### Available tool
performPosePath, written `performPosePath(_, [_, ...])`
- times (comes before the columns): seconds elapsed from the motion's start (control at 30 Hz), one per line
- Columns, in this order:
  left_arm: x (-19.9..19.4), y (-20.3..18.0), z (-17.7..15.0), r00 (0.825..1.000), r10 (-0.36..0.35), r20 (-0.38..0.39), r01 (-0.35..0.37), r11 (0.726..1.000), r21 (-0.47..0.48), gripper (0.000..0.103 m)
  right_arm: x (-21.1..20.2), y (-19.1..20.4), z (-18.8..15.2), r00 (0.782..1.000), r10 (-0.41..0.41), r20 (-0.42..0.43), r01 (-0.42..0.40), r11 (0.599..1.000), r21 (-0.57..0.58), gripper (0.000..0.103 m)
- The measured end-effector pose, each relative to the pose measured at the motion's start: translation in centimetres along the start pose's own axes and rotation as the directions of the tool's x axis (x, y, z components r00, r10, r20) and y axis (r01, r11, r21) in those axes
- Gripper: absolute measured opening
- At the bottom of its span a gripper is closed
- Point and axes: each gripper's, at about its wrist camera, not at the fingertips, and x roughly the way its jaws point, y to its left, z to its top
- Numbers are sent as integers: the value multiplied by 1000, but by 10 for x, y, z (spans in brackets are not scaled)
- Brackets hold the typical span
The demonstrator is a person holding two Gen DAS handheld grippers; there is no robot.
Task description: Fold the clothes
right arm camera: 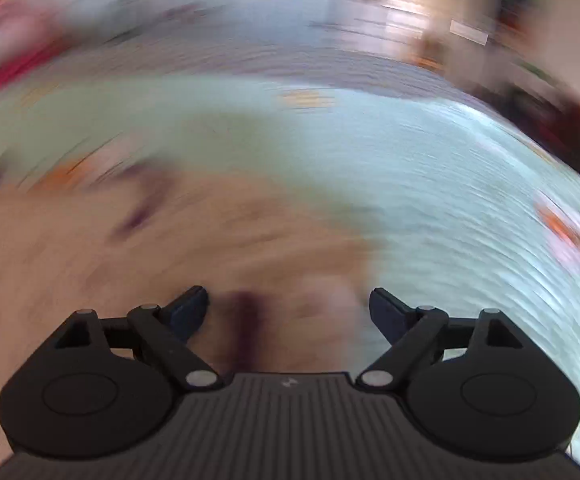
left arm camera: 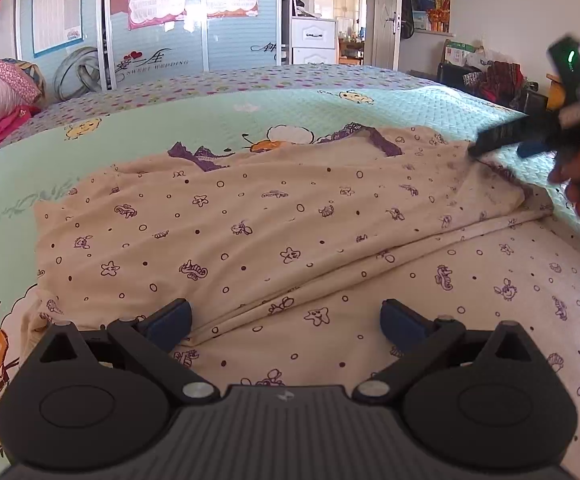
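Cotton-like knit, cream with purple print: garment (left arm camera: pixel 249 224), looks thin, soft, light; no stiffness, drapes into every wrinkle.
Location of garment: spread on green quilted bedspread (left arm camera: pixel 193 120), filling near and centre of bed; one layer folded over, long diagonal fold edge (left arm camera: pixel 370 264) running from near-left to far-right.
Trim: purple lace (left arm camera: pixel 374 136) at far edge, second patch at far left; likely neckline or cuffs.
Left gripper (left arm camera: pixel 285 320): spread wide, hovering just over near part of garment, nothing between the blue pads (left arm camera: pixel 169 322).
Right gripper (left arm camera: pixel 502 142): in left view, tips at far-right corner of garment by a dark trimmed hem; own view heavily blurred.
Right gripper, own view (right arm camera: pixel 288 312): spread apart; blurred cream cloth and a dark streak below the gap, not clamped as far as can be judged.
Handling: expect slumping and sliding when lifted at one point; low friction between layers, folded layer easily dragged out of line.
Grip points: hem corners and fold-edge ends, pinching both layers together; avoid lace, probably delicate and stretchy.
Risk: single-corner lift likely to undo existing fold.
Suggested: two-handed lift, matching corners, low carry.
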Motion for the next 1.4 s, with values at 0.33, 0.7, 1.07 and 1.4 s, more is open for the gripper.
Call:
performPosePath(0.33, [-1,0,-1,1000,-3,12,3,1000,-6,103,9,61,9,994,104,-38,-106,991,-84,87])
performPosePath(0.7, [-1,1,-3,1000,-7,20,8,1000,-11,103,-10,142,-6,961,269,-69,-277,940,-198,90])
performPosePath(1.07, [-1,2,-3,1000,-4,26,4,1000,-10,103,-59,121,-47,983,180,42,-160,941,-298,88])
performPosePath(1.4, [-1,1,-2,1000,1,26,-1,1000,-4,103,-115,109,-102,982,146,120,-107,952,-286,91])
